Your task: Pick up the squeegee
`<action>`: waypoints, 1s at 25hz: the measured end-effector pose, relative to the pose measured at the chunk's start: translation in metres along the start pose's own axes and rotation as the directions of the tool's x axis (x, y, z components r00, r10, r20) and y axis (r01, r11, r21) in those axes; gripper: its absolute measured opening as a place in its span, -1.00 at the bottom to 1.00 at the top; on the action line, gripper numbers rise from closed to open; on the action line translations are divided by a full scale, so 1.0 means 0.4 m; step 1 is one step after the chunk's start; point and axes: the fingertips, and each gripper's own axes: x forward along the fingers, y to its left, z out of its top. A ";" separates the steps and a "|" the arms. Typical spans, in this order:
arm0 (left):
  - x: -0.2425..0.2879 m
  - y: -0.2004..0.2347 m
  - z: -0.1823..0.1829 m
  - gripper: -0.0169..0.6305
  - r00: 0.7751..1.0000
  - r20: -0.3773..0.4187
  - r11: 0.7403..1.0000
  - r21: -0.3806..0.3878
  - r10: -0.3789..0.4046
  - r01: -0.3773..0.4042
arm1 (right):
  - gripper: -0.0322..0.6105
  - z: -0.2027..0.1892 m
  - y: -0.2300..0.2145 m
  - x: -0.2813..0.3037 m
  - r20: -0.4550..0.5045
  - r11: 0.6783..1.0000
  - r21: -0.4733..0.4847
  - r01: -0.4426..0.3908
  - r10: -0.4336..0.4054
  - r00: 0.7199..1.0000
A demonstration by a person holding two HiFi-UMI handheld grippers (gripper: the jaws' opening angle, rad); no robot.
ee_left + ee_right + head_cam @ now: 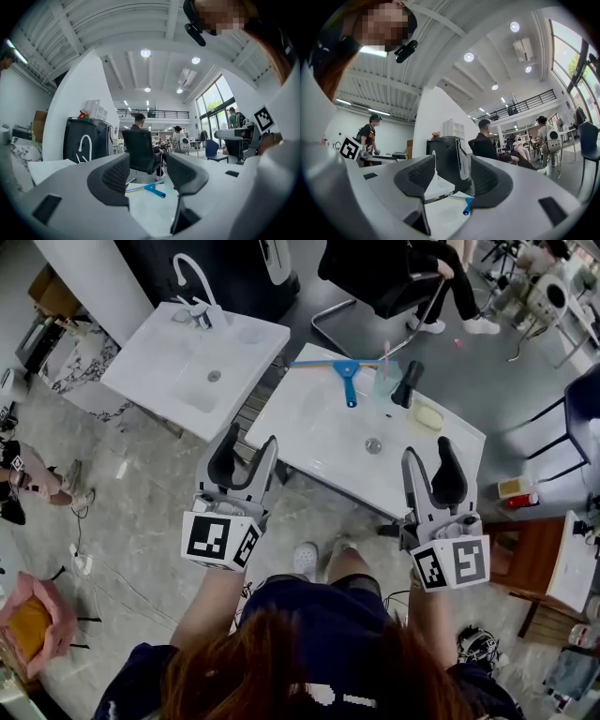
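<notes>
**Two washbasins and a chair**

A white washbasin [309, 451] fills the centre of the frame. It has a drain [373, 445], and near its upper right edge are a yellow soap bar [428, 416], a clear cup [384, 382] and a black upright piece [407, 383]. A second washbasin [159, 371] with a curved tap [199, 311] sits at upper left. A black chair [375, 282] stands at the top.

Smooth blue plastic squeegee [348, 381]; glossy white, ceramic-looking washbasin tabletop [314, 439]; polished grey marbled stone floor [141, 512].
</notes>
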 end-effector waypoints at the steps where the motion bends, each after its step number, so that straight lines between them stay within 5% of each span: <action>1: 0.017 0.007 -0.005 -0.20 1.000 0.002 1.000 -0.006 0.004 -0.004 | -0.15 -0.007 -0.012 0.016 -0.004 1.000 0.002 -0.001 0.001 1.000; 18: 0.412 0.071 -0.003 -0.17 0.987 0.031 0.987 -0.022 0.159 -0.158 | -0.04 -0.017 -0.297 0.393 -0.008 0.984 0.026 -0.175 0.175 0.985; 25: 0.481 0.081 -0.034 -0.17 0.979 -0.001 0.979 -0.019 0.204 -0.204 | -0.04 -0.063 -0.356 0.468 -0.030 0.974 0.076 -0.212 0.215 0.976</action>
